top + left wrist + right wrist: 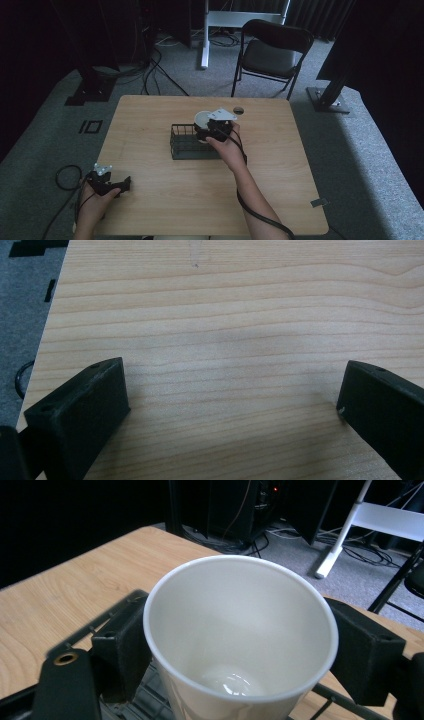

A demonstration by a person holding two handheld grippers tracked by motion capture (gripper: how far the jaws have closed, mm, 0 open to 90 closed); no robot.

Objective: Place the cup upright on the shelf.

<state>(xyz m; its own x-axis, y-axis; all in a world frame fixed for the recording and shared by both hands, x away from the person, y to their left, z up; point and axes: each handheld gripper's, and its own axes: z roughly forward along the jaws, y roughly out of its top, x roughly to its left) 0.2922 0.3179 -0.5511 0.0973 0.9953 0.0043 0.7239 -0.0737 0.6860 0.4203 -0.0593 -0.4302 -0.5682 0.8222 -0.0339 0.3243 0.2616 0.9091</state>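
Observation:
A white paper cup (240, 640) stands upright and empty between my right gripper's (240, 655) two black jaws, which press its sides just below the rim. In the high view the right gripper (212, 129) holds the cup (201, 118) over the right end of a black wire basket (184, 146) at the table's middle. My left gripper (125, 183) rests near the table's front left edge, held by a hand. Its jaws (232, 400) stand wide apart over bare wood with nothing between them.
The wooden table (165, 200) has a round cable hole (238, 110) at the back. A black folding chair (270, 50) stands behind the table on grey carpet. Cables (67, 176) trail on the floor at the left, and a dark stand base (327, 100) sits at the right.

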